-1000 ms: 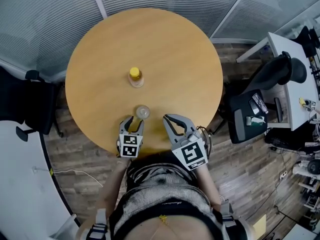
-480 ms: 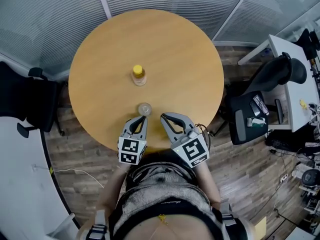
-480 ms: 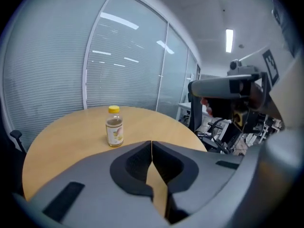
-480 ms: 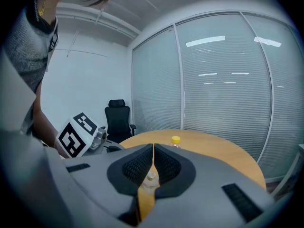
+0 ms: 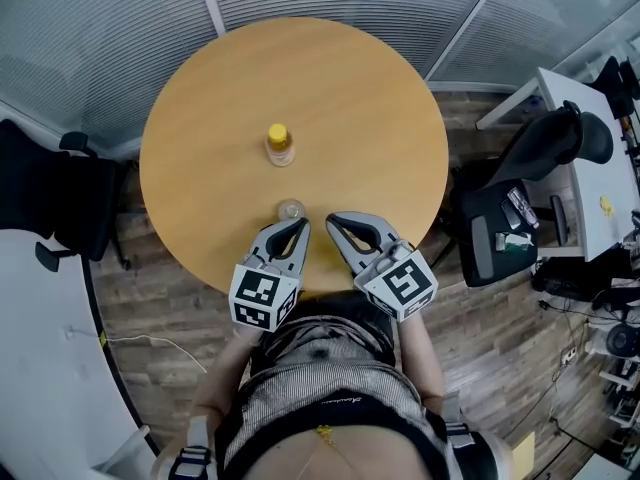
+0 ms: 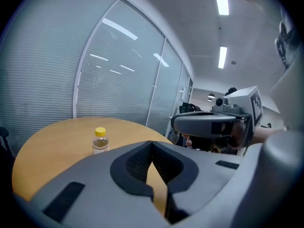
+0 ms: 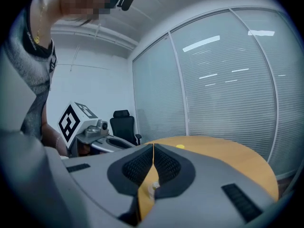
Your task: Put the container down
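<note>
A small clear container [image 5: 291, 209] stands on the counter [image 5: 200, 178], beside the closed, empty left tool [image 5: 299, 225] and right tool [image 5: 333, 219]. Farther off, a yellow-capped bottle [image 5: 279, 146] holds yellowish liquid.

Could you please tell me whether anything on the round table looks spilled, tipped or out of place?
Nothing stands out. The clear plastic bottle with a yellow cap stands upright near the middle of the round wooden table, the small clear round container sits just ahead of the shut left claw, and no spill shows.

Two grippers [image 5: 300, 225] [image 5: 332, 220], two containers [image 5: 279, 145] [image 5: 291, 209], one table [image 5: 220, 98]
</note>
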A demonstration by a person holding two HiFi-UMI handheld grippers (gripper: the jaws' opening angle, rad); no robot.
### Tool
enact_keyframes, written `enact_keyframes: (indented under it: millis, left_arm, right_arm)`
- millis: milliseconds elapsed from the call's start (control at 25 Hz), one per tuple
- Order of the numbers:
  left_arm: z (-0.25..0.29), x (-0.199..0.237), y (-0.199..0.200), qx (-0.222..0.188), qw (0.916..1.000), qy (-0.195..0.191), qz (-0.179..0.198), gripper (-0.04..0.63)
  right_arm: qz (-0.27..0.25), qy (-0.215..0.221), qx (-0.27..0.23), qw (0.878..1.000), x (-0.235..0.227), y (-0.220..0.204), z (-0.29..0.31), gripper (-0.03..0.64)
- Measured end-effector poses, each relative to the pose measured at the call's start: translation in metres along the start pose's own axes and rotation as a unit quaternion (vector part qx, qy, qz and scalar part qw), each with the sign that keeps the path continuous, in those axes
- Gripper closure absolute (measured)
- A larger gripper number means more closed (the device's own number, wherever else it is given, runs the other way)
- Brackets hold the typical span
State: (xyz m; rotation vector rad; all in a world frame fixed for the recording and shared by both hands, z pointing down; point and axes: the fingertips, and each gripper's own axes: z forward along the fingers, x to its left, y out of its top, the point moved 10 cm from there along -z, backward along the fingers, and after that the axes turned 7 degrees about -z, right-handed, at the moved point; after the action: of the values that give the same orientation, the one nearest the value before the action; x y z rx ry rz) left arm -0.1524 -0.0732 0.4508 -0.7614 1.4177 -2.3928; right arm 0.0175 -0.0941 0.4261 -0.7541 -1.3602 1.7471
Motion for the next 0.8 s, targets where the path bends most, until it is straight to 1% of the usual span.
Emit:
enact_keyframes:
  millis: [40, 200, 360, 520, 800]
  left_arm:
    - [0.000, -0.002, 0.004, -0.004, 1.0000, -0.001, 0.001, 0.574]
    - [-0.002, -0.010, 0.018, -0.016, 0.9994, 0.007, 0.030, 0.574]
    - [-0.004, -0.016, 0.024, -0.026, 0.9989, 0.010, 0.037, 0.574]
    - [-0.004, -0.016, 0.025, -0.027, 0.9994, 0.010, 0.022, 0.574]
    - [-0.006, -0.013, 0.025, -0.026, 0.9991, 0.026, 0.023, 0.575]
  right_arm:
    - [0.001, 0.003, -0.005, 1.000, -0.002, 0.003, 0.000, 0.595]
    - [0.005, 0.013, -0.014, 1.000, -0.005, 0.010, 0.001, 0.596]
    - [0.010, 0.025, -0.018, 0.999, -0.002, 0.012, 0.003, 0.597]
    - [0.011, 0.030, -0.012, 0.999, -0.001, 0.011, 0.004, 0.597]
    - [0.025, 0.028, -0.014, 0.999, -0.006, 0.011, 0.001, 0.597]
